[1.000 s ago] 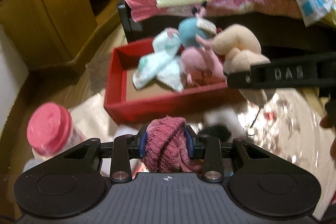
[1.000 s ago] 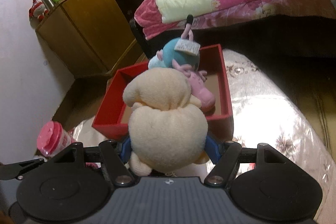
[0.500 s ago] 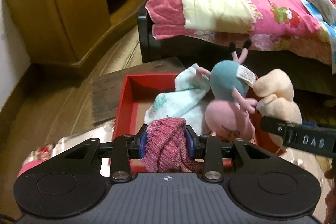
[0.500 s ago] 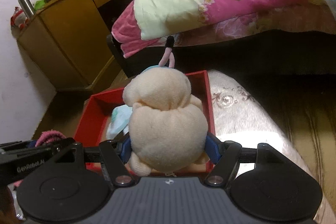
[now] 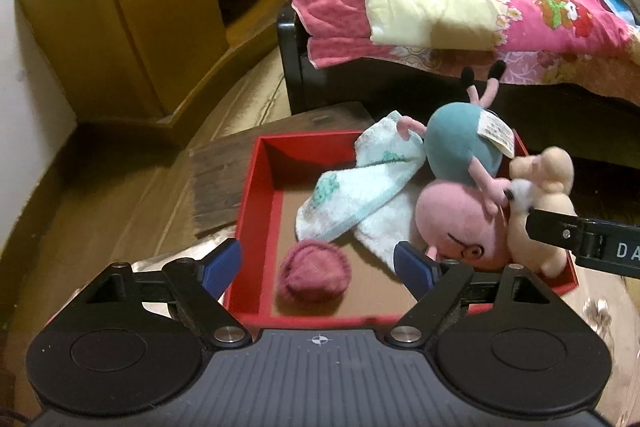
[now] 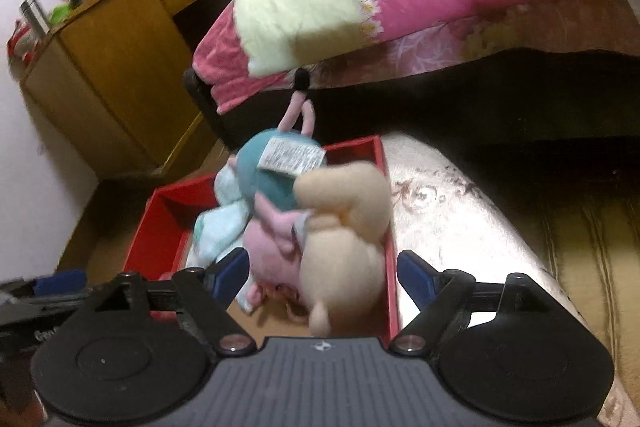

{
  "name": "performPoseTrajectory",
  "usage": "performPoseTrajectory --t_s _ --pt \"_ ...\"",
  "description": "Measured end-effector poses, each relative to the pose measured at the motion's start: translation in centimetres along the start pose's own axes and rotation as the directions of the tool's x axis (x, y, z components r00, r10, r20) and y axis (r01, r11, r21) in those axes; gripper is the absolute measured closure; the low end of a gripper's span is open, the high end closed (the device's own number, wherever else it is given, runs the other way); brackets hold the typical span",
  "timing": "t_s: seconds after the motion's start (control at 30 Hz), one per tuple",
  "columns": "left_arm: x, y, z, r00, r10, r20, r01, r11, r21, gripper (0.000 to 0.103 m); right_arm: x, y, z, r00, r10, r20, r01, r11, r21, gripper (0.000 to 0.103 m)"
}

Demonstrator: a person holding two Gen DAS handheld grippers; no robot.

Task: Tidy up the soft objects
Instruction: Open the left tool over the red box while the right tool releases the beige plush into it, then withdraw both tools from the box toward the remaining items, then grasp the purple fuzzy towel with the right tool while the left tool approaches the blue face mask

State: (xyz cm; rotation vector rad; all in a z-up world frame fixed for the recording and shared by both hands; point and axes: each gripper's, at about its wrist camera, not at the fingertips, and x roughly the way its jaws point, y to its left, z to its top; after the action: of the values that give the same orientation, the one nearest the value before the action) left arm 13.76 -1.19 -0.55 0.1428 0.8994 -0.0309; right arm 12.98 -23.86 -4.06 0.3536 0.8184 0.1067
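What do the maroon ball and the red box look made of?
Maroon ball: looks like knitted yarn, matte, with a ribbed, fuzzy surface; probably a rolled sock. Red box: seems to be cardboard, with smooth red walls and a plain brown floor.

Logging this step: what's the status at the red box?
Left gripper open, right gripper open. Maroon knitted bundle and cream plush toy in red box. Nothing in the way.

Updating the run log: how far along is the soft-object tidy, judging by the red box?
Mostly done by this view. The red box holds the maroon knit ball, pale towel, pig plush and cream plush. Nothing is in hand: left gripper and right gripper are both open above the box. No other loose soft item shows; what lies outside these views cannot be told.
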Motion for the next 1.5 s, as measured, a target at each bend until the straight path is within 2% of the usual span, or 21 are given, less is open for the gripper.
performPoseTrajectory --t_s 0.2,0.33,0.5,0.87,1.5 --pt "-2.7 -0.3 -1.9 0.999 0.016 0.03 -0.017 0.999 0.05 0.021 -2.8 1.1 -1.8 1.0 0.021 -0.007 -0.021 1.0 -0.007 0.049" --pt "-3.6 -0.4 -3.3 1.0 0.013 0.021 -0.015 0.998 0.062 0.021 -4.6 2.0 -2.9 0.999 0.041 0.005 -0.041 0.999 -0.033 0.049" --pt "-4.2 -0.7 -4.9 1.0 0.006 0.002 -0.006 0.997 0.079 0.021 -6.0 2.9 -4.3 1.0 0.028 0.003 -0.028 0.996 -0.085 0.049" --pt "-5.8 -1.2 -6.6 1.0 -0.008 0.003 0.007 0.996 0.091 0.021 -7.6 3.7 -6.6 0.997 0.07 -0.028 -0.073 0.991 -0.109 0.049" --pt "-7.6 -1.1 -8.4 1.0 -0.019 0.017 0.017 0.995 0.102 0.02 -8.5 3.2 -8.8 0.997 0.055 -0.053 -0.061 0.99 -0.13 0.049"
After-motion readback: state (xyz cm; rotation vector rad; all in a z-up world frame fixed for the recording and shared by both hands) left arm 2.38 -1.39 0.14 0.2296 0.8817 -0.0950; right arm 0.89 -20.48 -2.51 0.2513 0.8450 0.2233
